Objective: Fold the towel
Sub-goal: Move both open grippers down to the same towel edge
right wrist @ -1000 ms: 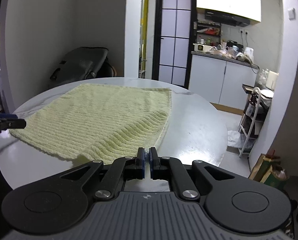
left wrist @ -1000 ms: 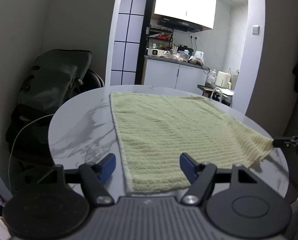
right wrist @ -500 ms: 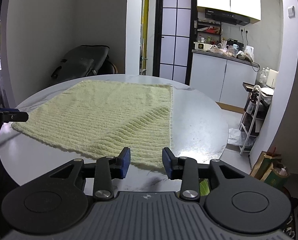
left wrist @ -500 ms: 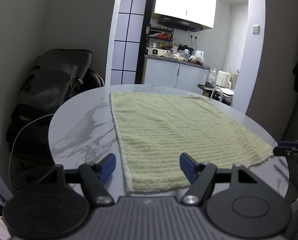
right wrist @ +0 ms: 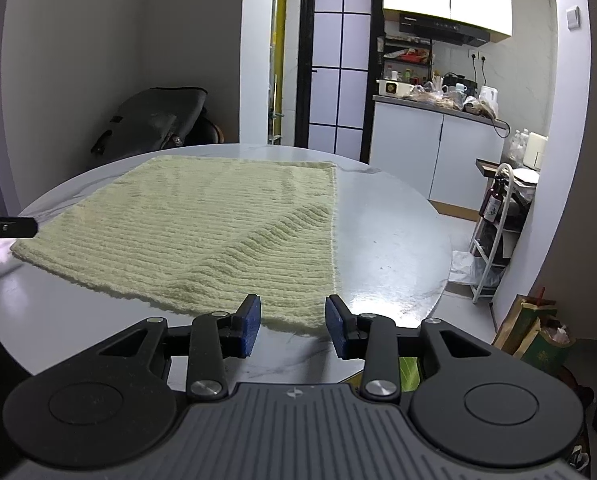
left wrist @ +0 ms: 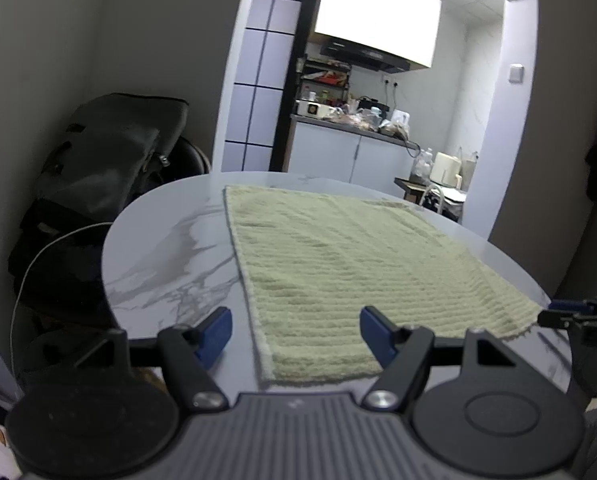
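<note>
Left hand-held gripper (left wrist: 294, 334) wide open, right hand-held gripper (right wrist: 293, 322) part open, both empty, towel (right wrist: 202, 232) flat

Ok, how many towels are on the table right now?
1. A single pale yellow-green towel lies spread flat on the round marble table, its near edge just ahead of both tongs. Nothing else sits on the tabletop in either view.

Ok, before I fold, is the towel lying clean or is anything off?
Mostly flat. The towel has a raised diagonal ripple near its right edge, and the near hem looks frayed and wavy. Both the left gripper and right gripper are open, holding nothing.
</note>
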Demonstrator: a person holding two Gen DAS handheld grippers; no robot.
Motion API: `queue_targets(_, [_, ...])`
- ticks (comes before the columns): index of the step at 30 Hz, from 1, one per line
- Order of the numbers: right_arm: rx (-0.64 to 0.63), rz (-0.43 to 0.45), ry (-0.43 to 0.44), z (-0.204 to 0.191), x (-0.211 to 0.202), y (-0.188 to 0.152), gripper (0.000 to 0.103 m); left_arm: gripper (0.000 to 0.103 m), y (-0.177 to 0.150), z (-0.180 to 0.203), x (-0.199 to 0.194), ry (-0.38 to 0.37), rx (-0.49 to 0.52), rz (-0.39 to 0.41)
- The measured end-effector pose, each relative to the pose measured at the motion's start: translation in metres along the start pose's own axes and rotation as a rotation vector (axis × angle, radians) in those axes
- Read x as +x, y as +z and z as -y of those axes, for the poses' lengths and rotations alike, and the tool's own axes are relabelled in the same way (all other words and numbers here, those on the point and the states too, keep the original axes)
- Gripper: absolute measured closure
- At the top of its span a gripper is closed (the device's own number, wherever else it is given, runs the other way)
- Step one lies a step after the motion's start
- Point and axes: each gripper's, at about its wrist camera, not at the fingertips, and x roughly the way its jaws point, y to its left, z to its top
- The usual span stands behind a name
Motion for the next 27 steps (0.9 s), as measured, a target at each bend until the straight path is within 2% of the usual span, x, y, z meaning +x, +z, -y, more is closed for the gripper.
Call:
queue_targets(6, [-0.002,0.006,0.003,0.001,0.003,0.001,0.063,0.032,-0.003,0.002,-0.005,-0.007,-0.005,0.001])
queue_targets(13, [0.018,0.023,-0.005,0.006,0.007,-0.007,0.063,0.043,-0.007,0.012,-0.004,0.015,0.034,-0.019])
queue_targets(23, [0.025,0.044,-0.015,0.005,0.009,-0.006,0.063,0.042,-0.009,0.023,-0.002,0.060,0.108,-0.037])
queue_targets(27, [0.023,0.047,-0.012,0.004,0.009,-0.005,0.063,0.043,-0.009,0.021,-0.003,0.058,0.094,-0.034])
